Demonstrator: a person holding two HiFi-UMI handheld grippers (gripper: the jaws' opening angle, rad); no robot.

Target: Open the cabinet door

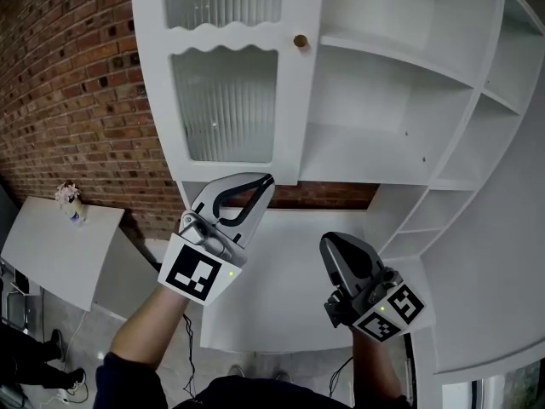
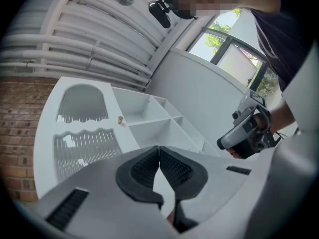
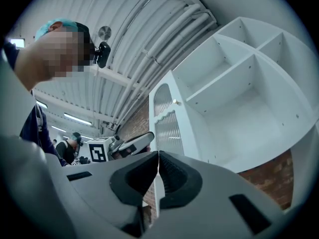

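The cabinet door (image 1: 291, 118) stands in the upper middle of the head view. It is a tall white frame, long axis running top to bottom, face towards us. Its ribbed panes (image 1: 223, 100) look breakable, though it likely swings lightly. The small knob (image 1: 300, 40) at its right edge is where to pinch. Below it, the left claw (image 1: 266, 181) and right claw (image 1: 330, 247) are both clenched on nothing.

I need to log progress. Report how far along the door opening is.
Done: nothing that shows. The cabinet door appears to lie flat with the cabinet front, its knob untouched.
In hand: both sets of tongs are shut and empty. The left gripper and right gripper hover short of the door.
Left: reach the knob, grip it, and swing the door open.
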